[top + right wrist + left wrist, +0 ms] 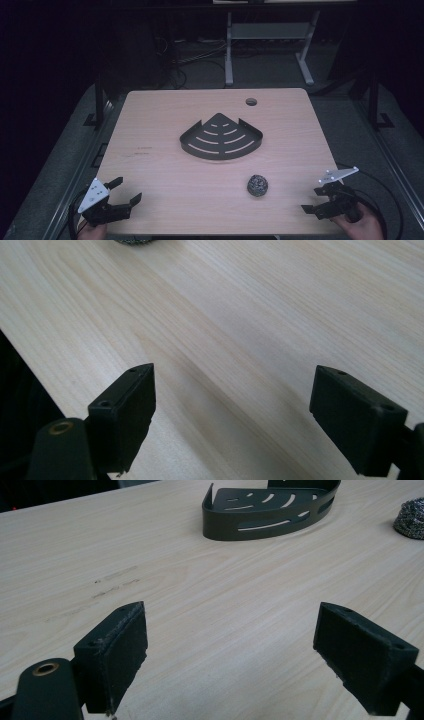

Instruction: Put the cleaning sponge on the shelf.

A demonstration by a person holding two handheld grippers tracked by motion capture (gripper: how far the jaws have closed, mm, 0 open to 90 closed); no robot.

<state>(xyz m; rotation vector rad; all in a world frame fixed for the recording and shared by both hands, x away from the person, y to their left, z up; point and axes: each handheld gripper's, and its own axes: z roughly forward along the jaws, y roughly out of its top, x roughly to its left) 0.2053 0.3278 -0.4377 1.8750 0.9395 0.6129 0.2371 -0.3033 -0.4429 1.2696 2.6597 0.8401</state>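
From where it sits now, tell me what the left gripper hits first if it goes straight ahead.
Probably the black corner tray. The left gripper, jaws open, points across bare table at it; the scourer lies off to the right.

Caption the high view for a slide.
Two open hand-held grippers, left and right, flank a steel scourer and corner caddy.

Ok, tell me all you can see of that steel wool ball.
The steel wool ball is a small, roundish wad of tangled grey metallic strands, dull with a few glints. It sits free on the bare wooden table, in front of the dark corner tray and apart from it. Nothing touches it but the table.
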